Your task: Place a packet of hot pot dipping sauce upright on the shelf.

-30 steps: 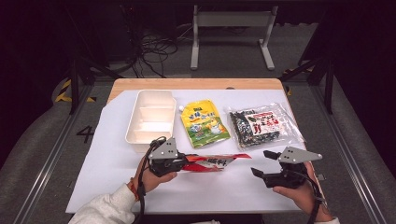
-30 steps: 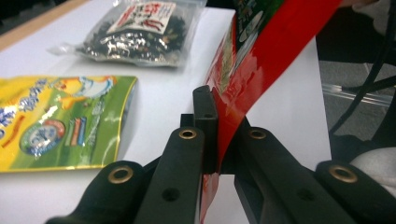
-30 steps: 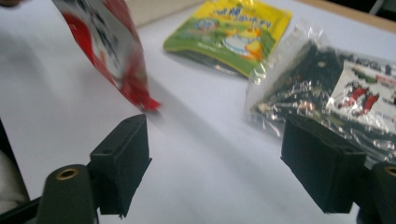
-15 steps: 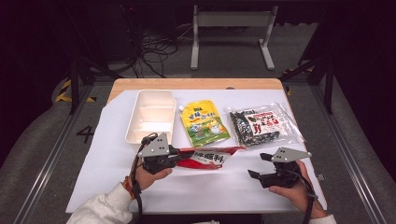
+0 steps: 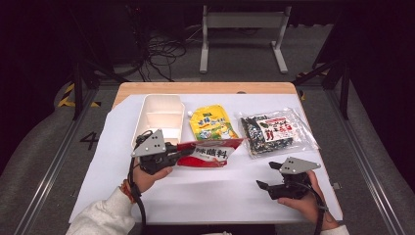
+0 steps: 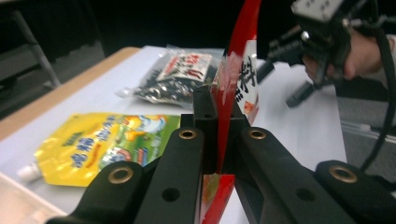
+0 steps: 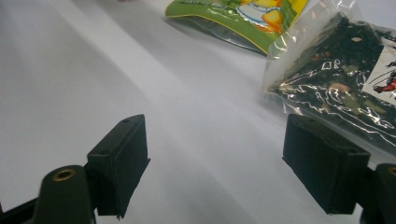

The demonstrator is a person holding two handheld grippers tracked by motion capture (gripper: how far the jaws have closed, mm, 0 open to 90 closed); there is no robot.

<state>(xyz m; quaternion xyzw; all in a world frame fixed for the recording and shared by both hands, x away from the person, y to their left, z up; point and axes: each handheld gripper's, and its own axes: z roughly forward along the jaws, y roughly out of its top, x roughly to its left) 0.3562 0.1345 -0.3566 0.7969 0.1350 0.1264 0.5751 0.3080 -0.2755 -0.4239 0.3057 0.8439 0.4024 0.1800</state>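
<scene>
My left gripper (image 5: 187,152) is shut on the left end of a red sachet (image 5: 211,153) with white lettering and holds it just above the table, in front of the white tray (image 5: 147,105). In the left gripper view the sachet (image 6: 238,70) stands edge-on, pinched between the jaws of the left gripper (image 6: 218,156). My right gripper (image 5: 265,176) hovers open near the front right of the table, apart from the sachet. Between the wide-open jaws of the right gripper (image 7: 224,172) there is only bare white tabletop.
A yellow-green spout pouch (image 5: 210,123) lies right of the tray. A clear bag of dark dried food (image 5: 273,132) lies further right, just beyond my right gripper. The same pouch (image 7: 243,18) and bag (image 7: 345,79) lie ahead in the right gripper view.
The left gripper has lifted the red sachet and carried it left and away toward the tray. The right gripper has drawn back toward the front edge, away from the sachet.
</scene>
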